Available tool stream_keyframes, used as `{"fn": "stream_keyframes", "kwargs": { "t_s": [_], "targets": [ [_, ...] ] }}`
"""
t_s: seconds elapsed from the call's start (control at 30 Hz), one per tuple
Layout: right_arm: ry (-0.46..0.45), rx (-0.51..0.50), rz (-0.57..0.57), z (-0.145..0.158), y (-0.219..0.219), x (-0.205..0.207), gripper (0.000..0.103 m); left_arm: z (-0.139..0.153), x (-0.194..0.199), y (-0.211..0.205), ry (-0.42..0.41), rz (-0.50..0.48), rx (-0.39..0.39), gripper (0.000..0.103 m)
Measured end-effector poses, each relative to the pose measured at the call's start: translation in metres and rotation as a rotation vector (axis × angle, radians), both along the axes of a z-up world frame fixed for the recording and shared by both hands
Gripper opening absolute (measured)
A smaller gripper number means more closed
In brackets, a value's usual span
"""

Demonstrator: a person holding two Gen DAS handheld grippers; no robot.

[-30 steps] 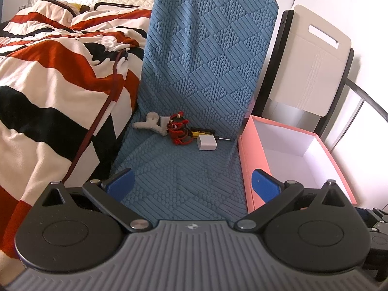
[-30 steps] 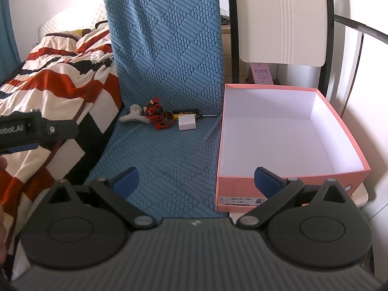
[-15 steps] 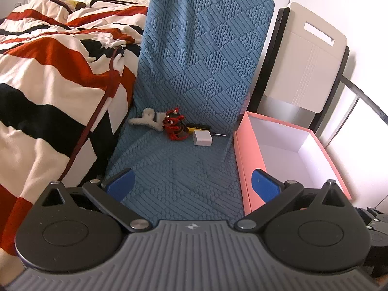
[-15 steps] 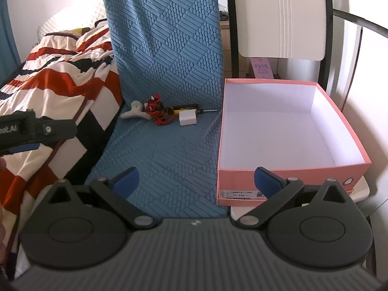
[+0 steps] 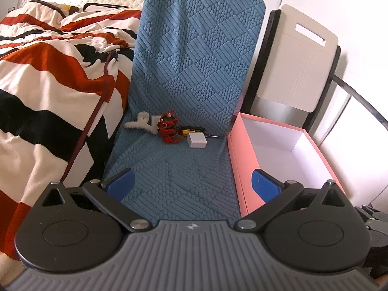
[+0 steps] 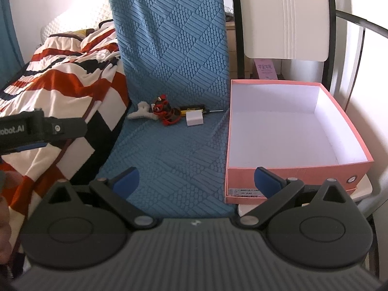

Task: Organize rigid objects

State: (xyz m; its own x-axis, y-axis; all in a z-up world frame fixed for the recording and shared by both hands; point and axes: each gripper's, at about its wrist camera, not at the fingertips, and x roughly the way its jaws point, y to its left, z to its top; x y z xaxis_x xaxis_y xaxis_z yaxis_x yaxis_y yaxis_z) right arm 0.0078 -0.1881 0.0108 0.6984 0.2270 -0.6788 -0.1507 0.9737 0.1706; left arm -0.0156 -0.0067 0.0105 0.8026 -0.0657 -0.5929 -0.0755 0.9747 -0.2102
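Observation:
A small pile lies at the back of a blue textured mat: a white fuzzy hair clip (image 5: 140,122) (image 6: 140,112), a red and black figure with red cord (image 5: 169,128) (image 6: 164,111), a yellow-handled screwdriver (image 5: 194,129) (image 6: 194,108) and a white charger cube (image 5: 197,141) (image 6: 194,118). An empty pink box (image 5: 236,145) (image 6: 286,169) stands to the right of the mat. My left gripper (image 5: 192,185) is open and empty, well short of the pile. My right gripper (image 6: 196,178) is open and empty, near the box's front left corner.
The blue mat (image 5: 174,174) (image 6: 169,155) leans up at the back. A striped red, black and white blanket (image 5: 48,84) (image 6: 68,82) covers the bed on the left. A white folded chair (image 5: 293,58) (image 6: 286,17) stands behind the box. The left gripper's body shows in the right wrist view (image 6: 36,128).
Both views shift slightly. The left gripper has pulled back and turned a little, so the pile looks smaller. The right gripper has drawn back slightly. Both stay open.

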Motion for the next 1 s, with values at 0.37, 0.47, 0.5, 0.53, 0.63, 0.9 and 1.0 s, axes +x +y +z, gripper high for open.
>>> {"fn": "stream_keyframes", "kwargs": {
  "t_s": [0.37,0.47,0.5,0.53,0.63,0.9,1.0],
  "targets": [
    [0.003,0.006,0.012,-0.002,0.004,0.002,0.103,-0.001,-0.004,-0.002,-0.002,-0.004,-0.001,0.103],
    [0.003,-0.003,0.023,-0.006,0.003,0.002,0.103,-0.002,-0.002,-0.004,-0.002,-0.004,-0.012,0.103],
    [0.004,-0.003,0.026,-0.007,0.003,0.002,0.103,-0.002,-0.002,-0.006,-0.006,-0.006,-0.004,0.103],
    [0.006,0.001,0.029,-0.009,0.001,0.002,0.103,-0.003,-0.002,-0.008,-0.006,-0.005,0.009,0.103],
    [0.02,0.019,0.027,-0.016,-0.002,0.005,0.103,-0.01,0.001,-0.01,-0.003,-0.005,0.034,0.103],
    [-0.002,0.005,0.042,-0.019,0.006,0.008,0.103,-0.025,0.008,0.0,0.021,-0.002,0.025,0.103],
    [0.008,0.001,0.012,-0.025,0.003,0.013,0.103,-0.032,0.015,0.005,0.031,0.003,0.022,0.103]
  ]
}}
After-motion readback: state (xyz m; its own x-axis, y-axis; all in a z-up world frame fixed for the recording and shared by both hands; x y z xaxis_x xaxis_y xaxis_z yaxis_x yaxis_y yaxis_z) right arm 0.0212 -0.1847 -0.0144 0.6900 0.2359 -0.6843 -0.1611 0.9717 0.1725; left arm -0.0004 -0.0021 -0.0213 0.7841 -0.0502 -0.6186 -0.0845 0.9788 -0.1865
